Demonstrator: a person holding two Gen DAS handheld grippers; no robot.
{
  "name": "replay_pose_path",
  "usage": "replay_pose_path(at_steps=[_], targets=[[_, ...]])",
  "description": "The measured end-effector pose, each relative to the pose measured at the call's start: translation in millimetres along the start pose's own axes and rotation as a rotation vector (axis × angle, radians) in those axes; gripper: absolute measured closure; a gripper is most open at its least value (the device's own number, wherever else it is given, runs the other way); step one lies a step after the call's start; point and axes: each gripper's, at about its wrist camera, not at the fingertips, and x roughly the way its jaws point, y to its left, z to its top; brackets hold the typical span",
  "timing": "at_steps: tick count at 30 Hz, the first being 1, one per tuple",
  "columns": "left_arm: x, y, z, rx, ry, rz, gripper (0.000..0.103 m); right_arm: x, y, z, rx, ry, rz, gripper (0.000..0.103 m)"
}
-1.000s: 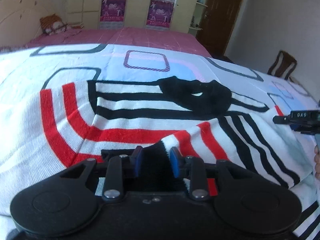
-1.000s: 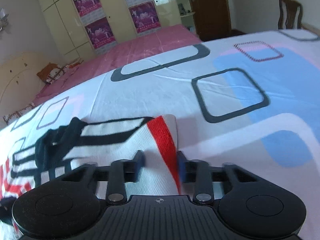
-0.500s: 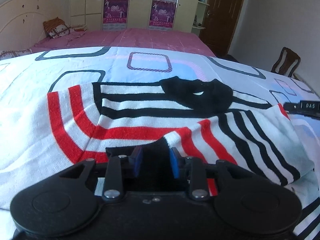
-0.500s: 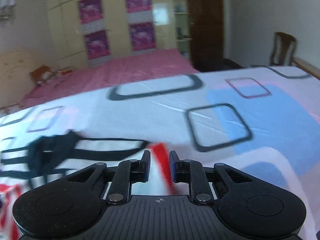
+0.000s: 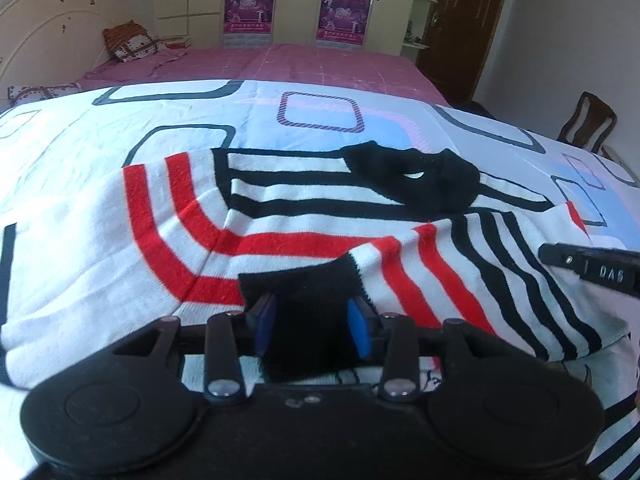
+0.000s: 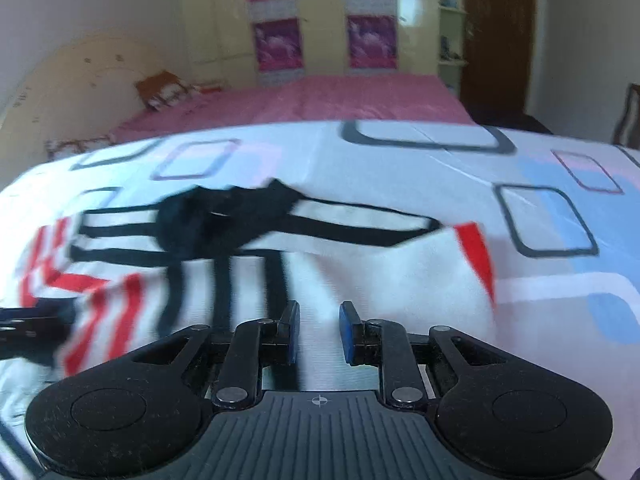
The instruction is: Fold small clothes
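Note:
A white knit sweater (image 5: 304, 208) with red and black stripes lies flat on the bed, its black collar (image 5: 416, 180) toward the far side. One sleeve is folded across the body, and its black cuff (image 5: 304, 280) sits between the blue pads of my left gripper (image 5: 311, 324), whose jaws are opening. In the right wrist view the sweater (image 6: 360, 264) is blurred. My right gripper (image 6: 319, 330) hovers over its white part with a narrow gap and nothing between the pads. The red-edged corner (image 6: 476, 252) lies free to the right.
The patterned white and blue bedsheet (image 5: 80, 152) spreads around the sweater. A pink-covered bed (image 5: 280, 64) with a pillow lies beyond it, then wardrobes with posters. A wooden chair (image 5: 588, 120) and a dark door (image 5: 464, 28) stand at the right.
My left jaws have widened around the black cuff. My right gripper has let go of the red-edged sweater end and swung left over the sweater body, rolling level.

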Motion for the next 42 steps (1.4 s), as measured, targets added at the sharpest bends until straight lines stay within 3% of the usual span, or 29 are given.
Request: replay_pose_path(at_steps=[5, 8, 9, 10, 12, 17, 24, 34, 38, 42], targets=[[-20, 0, -2, -0.009, -0.008, 0.028, 0.057, 11, 23, -14, -0.08, 0.04, -0.002, 0.08], [-34, 2, -3, -0.016, -0.025, 0.043, 0.052, 4, 28, -8, -0.064, 0.047, 0.026, 0.075], [-38, 4, -3, -0.021, -0.03, 0.048, 0.051, -1, 33, -7, -0.068, 0.031, 0.045, 0.066], [-42, 5, -3, -0.029, -0.033, 0.049, 0.05, -4, 40, -7, -0.083, 0.019, 0.053, 0.05], [-51, 11, -4, -0.044, -0.039, 0.051, 0.05, -6, 55, -9, -0.123, 0.006, 0.073, 0.038], [-73, 36, -9, -0.095, -0.059, 0.071, 0.048, 12, 80, -22, -0.163, 0.092, 0.091, 0.038], [-96, 103, -26, -0.228, -0.065, 0.131, 0.043, -5, 104, -16, -0.152, 0.033, 0.126, 0.038], [-108, 227, -61, -0.497, -0.032, 0.262, 0.043, -2, 153, -13, -0.131, 0.046, 0.178, 0.038], [-110, 268, -69, -0.596, -0.04, 0.3, 0.043, 0, 168, -7, -0.143, 0.021, 0.168, 0.038], [-106, 300, -75, -0.697, -0.079, 0.29, 0.044, 18, 175, -11, -0.163, 0.064, 0.129, 0.038]])
